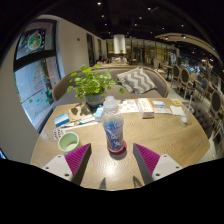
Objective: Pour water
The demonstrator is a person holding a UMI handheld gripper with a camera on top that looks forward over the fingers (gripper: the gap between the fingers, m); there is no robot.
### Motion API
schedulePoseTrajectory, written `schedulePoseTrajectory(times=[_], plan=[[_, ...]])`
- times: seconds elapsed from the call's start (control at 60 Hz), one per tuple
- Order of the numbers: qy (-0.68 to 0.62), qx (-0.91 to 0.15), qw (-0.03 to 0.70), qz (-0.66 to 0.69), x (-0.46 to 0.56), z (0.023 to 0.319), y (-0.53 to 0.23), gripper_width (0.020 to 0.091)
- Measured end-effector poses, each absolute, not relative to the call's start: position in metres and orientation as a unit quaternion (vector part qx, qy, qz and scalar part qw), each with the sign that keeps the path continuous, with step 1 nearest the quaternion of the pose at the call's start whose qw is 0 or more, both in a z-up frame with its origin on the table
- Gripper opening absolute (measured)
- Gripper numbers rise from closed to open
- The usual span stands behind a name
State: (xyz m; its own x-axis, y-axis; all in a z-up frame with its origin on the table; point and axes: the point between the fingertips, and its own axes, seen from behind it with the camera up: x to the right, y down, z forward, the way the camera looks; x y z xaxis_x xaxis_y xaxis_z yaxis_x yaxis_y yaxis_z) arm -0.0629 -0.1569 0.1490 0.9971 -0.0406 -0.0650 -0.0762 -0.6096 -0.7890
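Observation:
A clear plastic water bottle (112,125) with a blue-and-white label and a pale cap stands upright on a dark red coaster (116,148) on the wooden table (170,140). My gripper (112,162) is open. Its two magenta pads (78,158) sit wide apart, just short of the bottle, which stands a little ahead of them and between their lines. Neither finger touches the bottle. A green-rimmed cup (68,141) rests on the table to the left of the bottle.
A potted leafy plant (93,86) stands behind the bottle. Papers, booklets and small boxes (150,105) lie across the far half of the table. Chairs (214,108) line the right side, and a cushioned seat (137,80) stands beyond the far end.

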Motion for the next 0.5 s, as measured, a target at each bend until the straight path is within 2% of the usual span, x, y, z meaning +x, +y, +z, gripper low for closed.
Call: schedulePoseTrajectory(times=[0.233,0.5], plan=[[0.044,-0.906,0.422,-0.002,-0.079,0.207,-0.250,0.0855],[0.042,-0.906,0.420,-0.032,-0.079,0.223,-0.294,0.0854]])
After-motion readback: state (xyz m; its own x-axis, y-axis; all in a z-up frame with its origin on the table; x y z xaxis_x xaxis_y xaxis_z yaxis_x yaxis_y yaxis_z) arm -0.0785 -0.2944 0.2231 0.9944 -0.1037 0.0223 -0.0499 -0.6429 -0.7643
